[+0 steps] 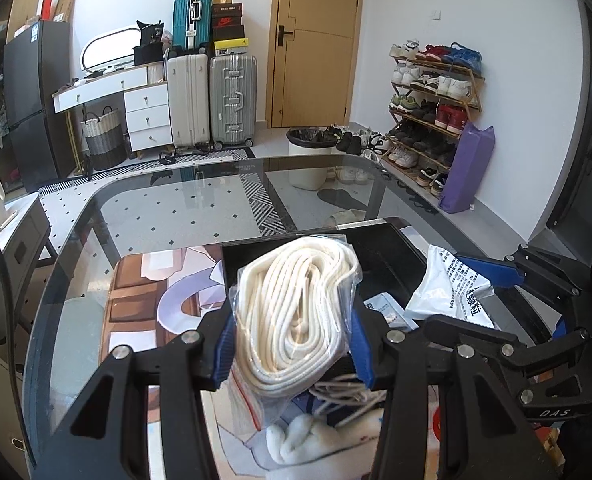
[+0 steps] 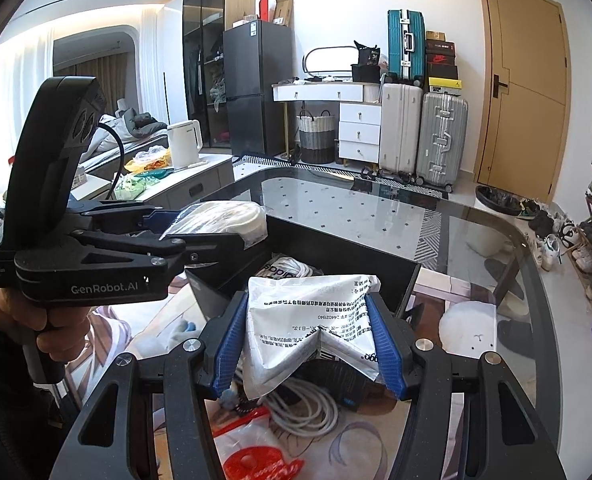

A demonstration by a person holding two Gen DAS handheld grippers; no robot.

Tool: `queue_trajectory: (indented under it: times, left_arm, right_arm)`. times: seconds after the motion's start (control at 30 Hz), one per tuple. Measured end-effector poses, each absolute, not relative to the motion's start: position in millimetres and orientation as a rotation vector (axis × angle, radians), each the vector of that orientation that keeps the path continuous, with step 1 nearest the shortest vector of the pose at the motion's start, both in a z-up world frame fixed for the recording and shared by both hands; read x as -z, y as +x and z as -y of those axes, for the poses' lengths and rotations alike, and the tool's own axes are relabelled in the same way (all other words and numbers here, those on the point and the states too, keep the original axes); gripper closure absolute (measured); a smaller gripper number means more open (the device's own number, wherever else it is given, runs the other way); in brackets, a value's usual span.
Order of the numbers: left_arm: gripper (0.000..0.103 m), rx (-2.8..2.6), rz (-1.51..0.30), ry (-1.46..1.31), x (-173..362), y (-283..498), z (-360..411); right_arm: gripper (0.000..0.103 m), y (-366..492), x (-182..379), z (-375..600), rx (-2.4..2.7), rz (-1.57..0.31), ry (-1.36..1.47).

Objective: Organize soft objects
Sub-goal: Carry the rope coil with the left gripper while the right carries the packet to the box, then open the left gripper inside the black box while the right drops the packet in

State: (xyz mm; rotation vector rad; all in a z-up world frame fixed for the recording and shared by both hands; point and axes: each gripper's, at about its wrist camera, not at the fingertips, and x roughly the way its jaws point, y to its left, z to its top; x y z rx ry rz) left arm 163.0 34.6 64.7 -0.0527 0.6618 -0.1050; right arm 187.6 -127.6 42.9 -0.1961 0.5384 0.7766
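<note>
Right wrist: "GenRobot.AI" on left gripper (image 2: 232,232), jaws grasping bagged cord (image 2: 224,216); right gripper (image 2: 309,344) clenches printed pouch (image 2: 311,320).

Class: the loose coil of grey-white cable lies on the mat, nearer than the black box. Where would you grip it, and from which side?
Grip the cable coil across its bunched strands, coming from above, jaws straddling the bundle. It lies flat on the mat, so no edge offers itself sideways. Both grippers are full, so one must first let go.

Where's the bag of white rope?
The bag of white rope is pinched in the left claw, above the near edge of the black box.
</note>
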Motion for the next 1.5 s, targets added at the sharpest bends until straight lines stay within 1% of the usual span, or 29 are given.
queue_trajectory:
  times: [0.5,0.8,0.87,0.97,1.0,1.03,1.13,1.23,1.27,1.33,1.4,1.43,1.5]
  left_arm:
    - [0.056,0.149,-0.699,-0.031,-56.6,200.9,-26.7]
    - [0.056,0.169,-0.711,-0.011,-51.2,211.1,-23.9]
    - [0.056,0.173,-0.716,-0.008,-50.0,213.1,-23.1]
    - [0.056,0.178,-0.716,-0.004,-50.0,214.3,-21.1]
    - [0.056,0.180,-0.716,-0.002,-49.5,214.4,-21.1]
    - [0.056,0.181,-0.717,-0.001,-49.2,214.4,-21.6]
    - [0.055,0.185,-0.720,0.005,-48.1,215.5,-20.7]
    - [0.052,0.188,-0.726,0.005,-47.8,216.7,-19.2]
    - [0.049,0.191,-0.727,0.009,-47.8,216.1,-18.5]
    - [0.038,0.193,-0.729,0.015,-47.8,214.9,-18.2]
    - [0.006,0.193,-0.719,0.012,-50.1,211.9,-19.4]
    - [0.000,0.190,-0.704,0.007,-52.6,208.5,-20.9]
    - [0.000,0.203,-0.687,-0.002,-57.0,202.3,-22.3]
  right_arm:
    - [0.044,224.1,-30.1,116.3,-0.777,-0.583,-0.201]
    - [0.044,234.1,-23.1,107.6,-0.775,-0.587,-0.234]
    - [0.038,234.0,-22.9,107.0,-0.767,-0.583,-0.244]
    - [0.026,228.3,-25.2,108.7,-0.760,-0.565,-0.258]
    - [0.017,227.0,-25.6,109.8,-0.755,-0.558,-0.259]
    - [0.013,224.8,-26.9,111.3,-0.750,-0.544,-0.256]
    - [0.009,224.3,-30.0,113.9,-0.728,-0.534,-0.256]
    - [0.008,226.1,-29.9,117.0,-0.716,-0.545,-0.243]
    - [0.007,225.8,-29.9,119.1,-0.708,-0.548,-0.237]
    - [0.004,225.7,-29.5,123.2,-0.694,-0.551,-0.228]
    - [0.003,223.8,-29.1,129.2,-0.683,-0.553,-0.214]
    - [0.002,222.6,-29.4,131.3,-0.678,-0.552,-0.206]
    - [0.001,218.7,-30.1,139.6,-0.669,-0.553,-0.184]
